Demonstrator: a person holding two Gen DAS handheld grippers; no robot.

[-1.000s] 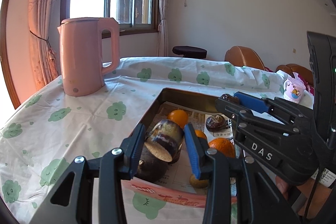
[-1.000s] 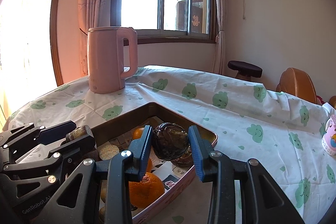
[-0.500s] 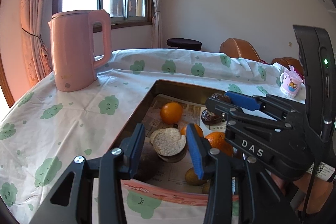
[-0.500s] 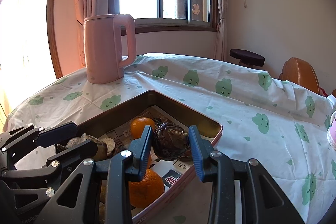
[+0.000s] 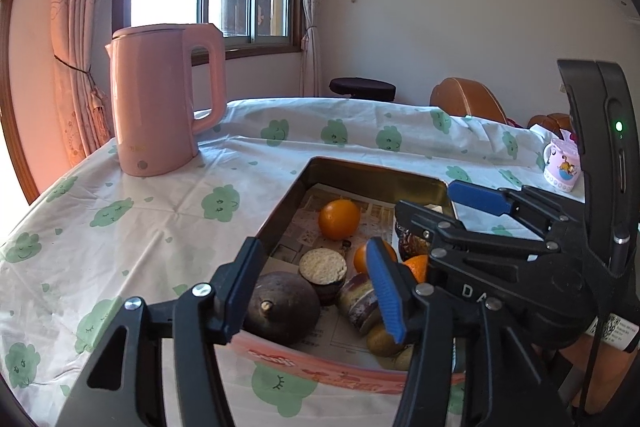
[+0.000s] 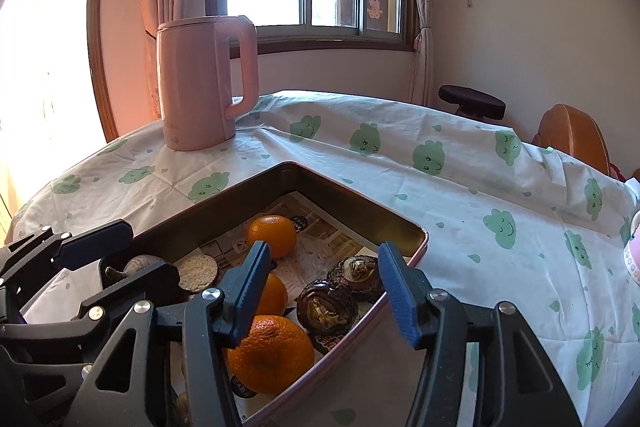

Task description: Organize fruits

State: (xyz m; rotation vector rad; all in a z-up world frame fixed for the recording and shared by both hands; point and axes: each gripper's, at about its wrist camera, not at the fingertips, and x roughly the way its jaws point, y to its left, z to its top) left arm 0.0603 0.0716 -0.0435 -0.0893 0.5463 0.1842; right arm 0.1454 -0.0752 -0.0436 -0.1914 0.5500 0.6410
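Observation:
A metal tray [image 5: 360,171] [image 6: 344,199] lined with newspaper holds the fruit. In the left wrist view it holds an orange [image 5: 339,219], a cut fruit half [image 5: 322,265], a dark round fruit [image 5: 280,307] and a kiwi [image 5: 384,341]. In the right wrist view two dark brown fruits [image 6: 327,309] [image 6: 357,277] and oranges [image 6: 272,353] [image 6: 273,235] lie in it. My left gripper [image 5: 312,291] is open and empty above the tray's near edge. My right gripper [image 6: 324,293] is open and empty just above the two dark fruits.
A pink kettle [image 5: 164,103] [image 6: 204,83] stands at the table's back left. A small pink mug [image 5: 562,163] stands at the right. The tablecloth [image 5: 140,227] is white with green prints. Chairs [image 6: 576,139] and a stool [image 6: 472,99] stand behind the table.
Both grippers have opened. The left let go of the cut fruit half, the right let go of the dark fruit; both pieces now lie in the tray. Both grippers have pulled back slightly.

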